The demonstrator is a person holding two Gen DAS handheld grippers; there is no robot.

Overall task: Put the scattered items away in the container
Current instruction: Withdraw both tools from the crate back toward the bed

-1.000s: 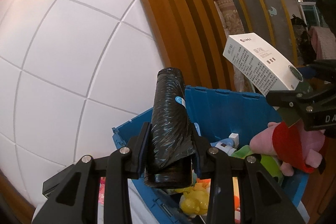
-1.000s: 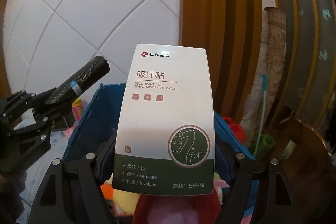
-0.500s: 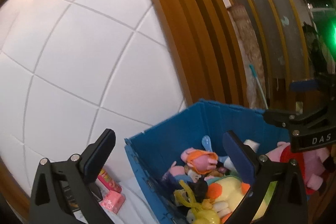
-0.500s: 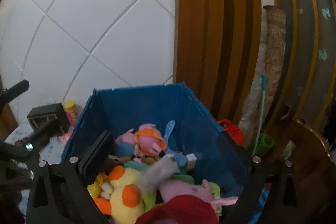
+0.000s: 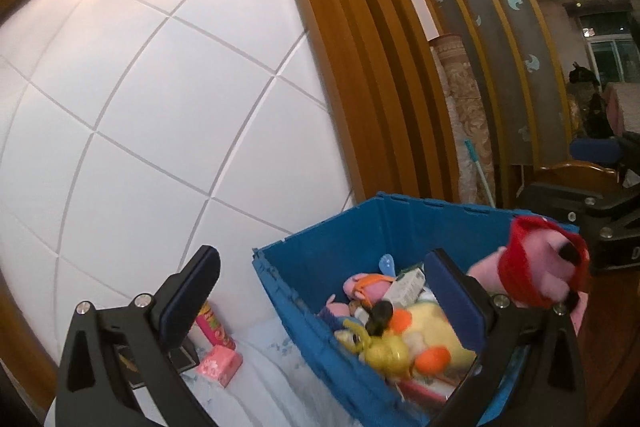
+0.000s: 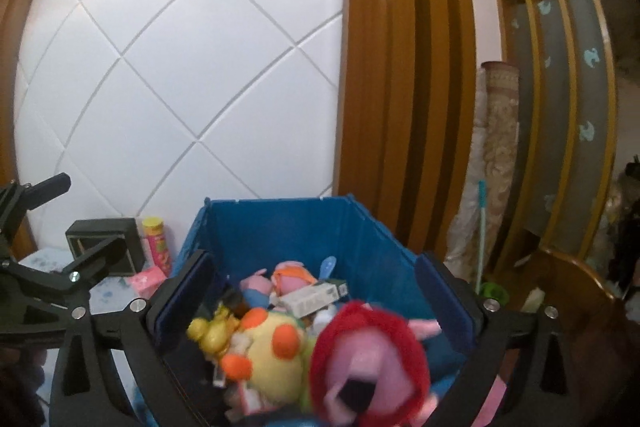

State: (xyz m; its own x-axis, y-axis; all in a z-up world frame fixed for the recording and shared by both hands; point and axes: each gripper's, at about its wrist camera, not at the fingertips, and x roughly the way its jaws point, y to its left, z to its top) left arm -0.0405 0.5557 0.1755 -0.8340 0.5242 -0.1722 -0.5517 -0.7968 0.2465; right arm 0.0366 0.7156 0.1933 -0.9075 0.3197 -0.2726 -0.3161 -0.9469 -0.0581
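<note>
Both grippers are gaping wide with nothing between the pads: the left gripper [image 5: 320, 291] hangs at the near left corner of the blue crate [image 5: 320, 267], and the right gripper [image 6: 316, 287], whose jaws have just been opening, frames the crate's middle from above. That crate is our landmark, parked against the white tiled wall [image 5: 160, 107], and it is piled high! A yellow plush with orange spots [image 6: 268, 351] fills its centre, a shiny gold toy [image 6: 212, 335] sits at that plush's left, a pink doll with orange hair [image 6: 288, 275] lies toward the back wall, and a white box [image 6: 316, 297] rests flat on top of the heap just in front of the doll. At the crate's near right edge a pink plush in a red dress [image 5: 536, 267] rides up over the rim. That's the worry, I reckon: a careless sweep of either wide jaw could tip that plush out. Left of the crate, still outside it, a pink snack tube [image 6: 158, 239] stands upright, a pink packet [image 6: 148, 279] lies in front of it, and a dark box [image 6: 104, 239] sits beyond; reaching for those, the left gripper could knock the tube over.
</note>
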